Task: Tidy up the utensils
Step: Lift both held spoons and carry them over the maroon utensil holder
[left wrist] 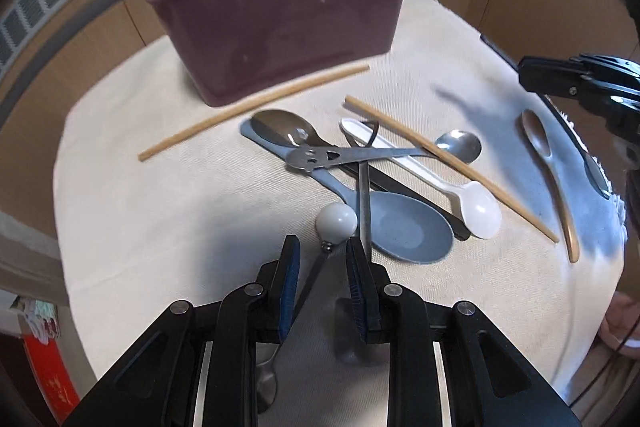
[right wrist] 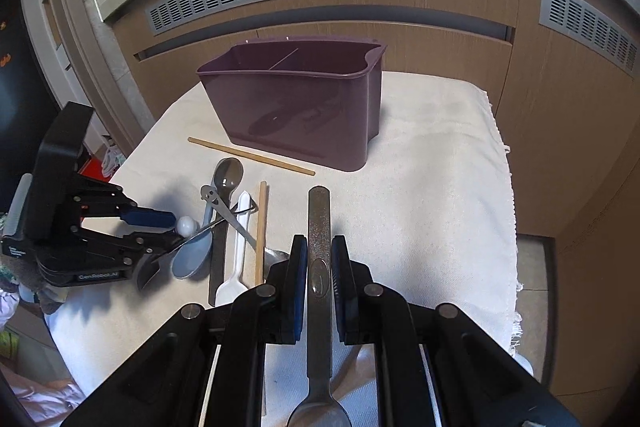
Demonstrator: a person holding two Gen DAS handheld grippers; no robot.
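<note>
Right wrist view shows the right gripper with its jaws closed on the flat handle of a steel spoon; the handle sticks out ahead of the pads and the bowl hangs back under the gripper. Only this view looks into the dark purple plastic utensil caddy, standing on the cream cloth of the table, with a divider visible inside.

Left wrist view shows the left gripper, jaws narrowly apart around the thin shaft of a steel spoon with a white ball end; whether the pads press on it I cannot tell. Just ahead lies the pile: a grey-blue plastic spoon, a white plastic spoon, a slotted steel utensil, and two wooden chopsticks, one beside the caddy, one across the pile. Only this view shows a brown wooden spoon lying apart at the right.
</note>
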